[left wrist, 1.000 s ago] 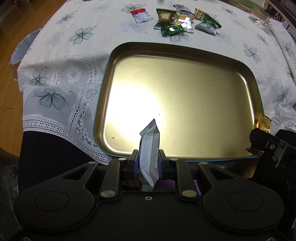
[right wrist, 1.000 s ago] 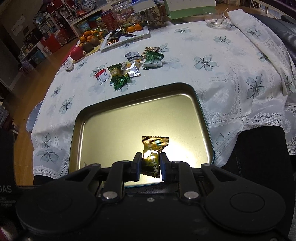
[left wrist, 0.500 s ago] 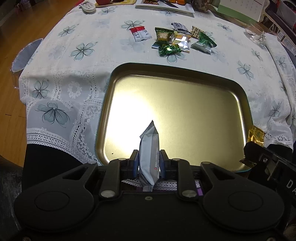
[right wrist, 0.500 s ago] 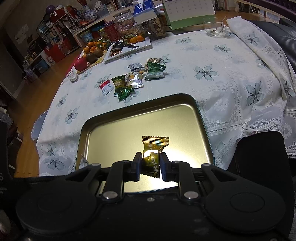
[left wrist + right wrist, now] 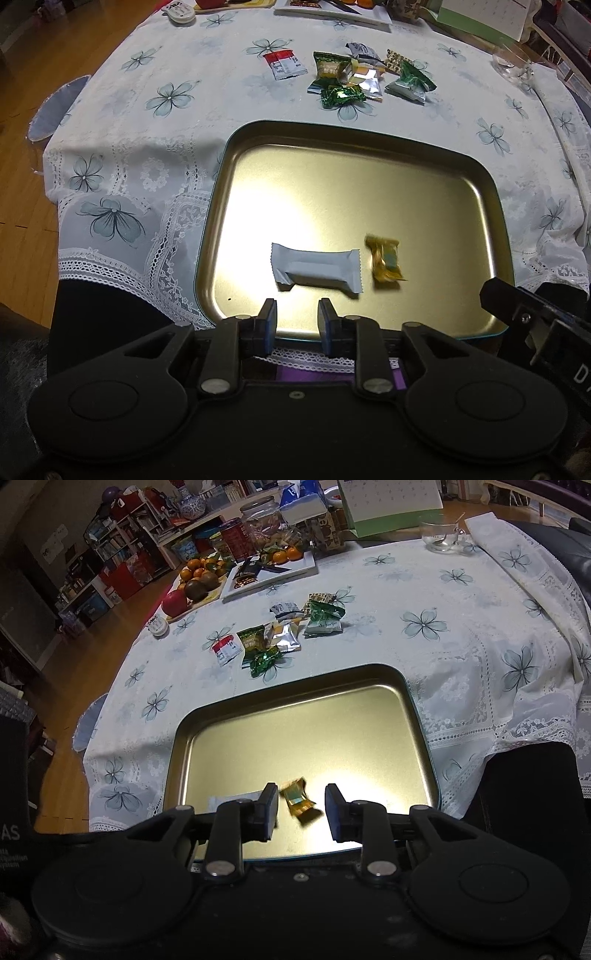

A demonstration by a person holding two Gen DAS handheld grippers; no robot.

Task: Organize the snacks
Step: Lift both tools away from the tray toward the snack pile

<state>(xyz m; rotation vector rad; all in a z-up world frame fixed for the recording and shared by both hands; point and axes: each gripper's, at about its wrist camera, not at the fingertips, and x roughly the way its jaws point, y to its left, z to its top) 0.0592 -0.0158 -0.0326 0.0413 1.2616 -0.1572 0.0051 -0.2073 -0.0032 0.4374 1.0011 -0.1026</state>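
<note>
While both grippers are held with jaws apart and empty, two snacks are seen in the gold tray (image 5: 491,192): one grey bar (image 5: 317,266) and one blurred gold candy (image 5: 385,261). Six wrapped snacks (image 5: 351,79) remain on the tablecloth (image 5: 122,110). Only the right wrist view shows the fruit (image 5: 195,578). Left gripper (image 5: 297,320); right gripper (image 5: 301,810).

Left tool (image 5: 297,317) and right tool (image 5: 301,806) both gape, empty

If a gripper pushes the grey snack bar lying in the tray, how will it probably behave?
The grey snack bar lies flat on the smooth, shiny metal tray, so it would probably slide easily rather than roll. Its thin wrapper with crimped ends suggests it is light. The wrapper may crumple while the bar inside stays fairly stiff.
</note>
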